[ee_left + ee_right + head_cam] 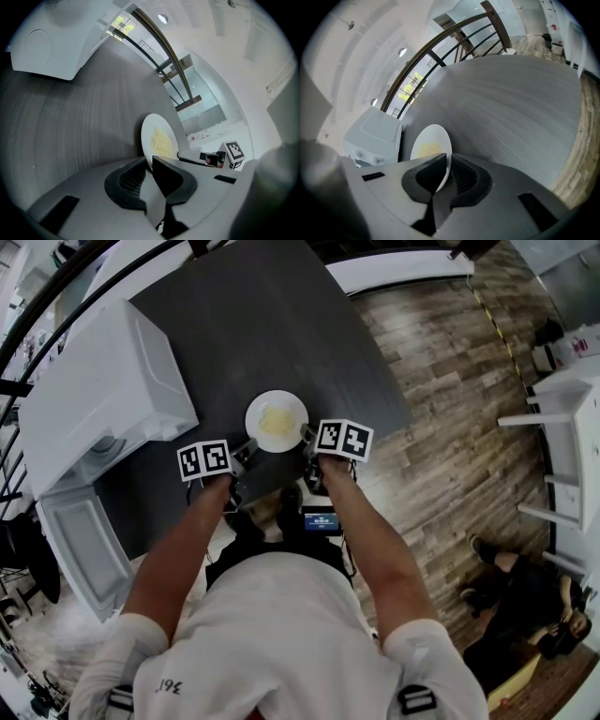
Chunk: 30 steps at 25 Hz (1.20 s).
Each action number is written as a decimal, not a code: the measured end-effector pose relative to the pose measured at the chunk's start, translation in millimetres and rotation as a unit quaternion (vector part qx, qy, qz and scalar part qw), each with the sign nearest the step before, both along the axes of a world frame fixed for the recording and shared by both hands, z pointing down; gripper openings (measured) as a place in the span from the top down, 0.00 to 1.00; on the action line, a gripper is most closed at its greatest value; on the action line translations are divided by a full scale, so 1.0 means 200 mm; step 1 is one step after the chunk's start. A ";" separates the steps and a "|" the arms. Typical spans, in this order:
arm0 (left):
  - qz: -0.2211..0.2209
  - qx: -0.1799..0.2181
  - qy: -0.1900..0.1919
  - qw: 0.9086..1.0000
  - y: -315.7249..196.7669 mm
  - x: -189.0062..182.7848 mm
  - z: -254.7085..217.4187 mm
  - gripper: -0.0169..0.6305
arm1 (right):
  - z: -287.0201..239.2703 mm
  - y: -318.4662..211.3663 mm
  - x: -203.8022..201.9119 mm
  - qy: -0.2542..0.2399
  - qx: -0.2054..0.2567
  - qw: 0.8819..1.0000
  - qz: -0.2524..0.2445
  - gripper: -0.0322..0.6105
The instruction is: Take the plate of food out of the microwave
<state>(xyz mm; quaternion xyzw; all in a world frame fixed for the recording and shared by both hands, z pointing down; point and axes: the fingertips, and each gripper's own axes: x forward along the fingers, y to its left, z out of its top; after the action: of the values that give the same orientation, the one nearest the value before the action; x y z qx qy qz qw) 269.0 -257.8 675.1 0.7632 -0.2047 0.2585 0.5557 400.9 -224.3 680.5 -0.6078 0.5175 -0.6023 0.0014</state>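
Plate [277, 420] with yellow food [274, 424] is out of the microwave [103, 390], over the dark table [281, 315] near its front edge (resting or just above it, cannot tell). Left gripper [246, 450] and right gripper [307, 437] each pinch opposite rims, jaws narrow on the thin edge. Risk, as judged: shallow rim bites slip, or one side lets go first, tipping the plate and spilling food. Microwave door [84, 540] hangs open at left, well apart.
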 end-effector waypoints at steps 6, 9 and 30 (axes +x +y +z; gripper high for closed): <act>0.007 0.003 0.002 1.000 -0.01 0.01 0.00 0.91 | 0.00 -0.01 0.01 0.002 -0.002 1.000 0.005 0.90; 0.017 0.009 0.003 1.000 -0.01 0.01 0.00 0.91 | 0.00 -0.01 0.01 0.003 -0.002 1.000 0.008 0.90; -0.008 0.085 0.054 0.995 -0.08 -0.03 -0.15 0.91 | -0.05 -0.03 0.16 0.069 0.041 0.996 0.042 0.85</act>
<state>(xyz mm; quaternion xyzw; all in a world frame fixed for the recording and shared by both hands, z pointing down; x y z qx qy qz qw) 263.8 -273.8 644.2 0.8186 -0.2015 0.1942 0.5015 431.9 -230.6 670.1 -0.6685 0.5150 -0.5364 0.0161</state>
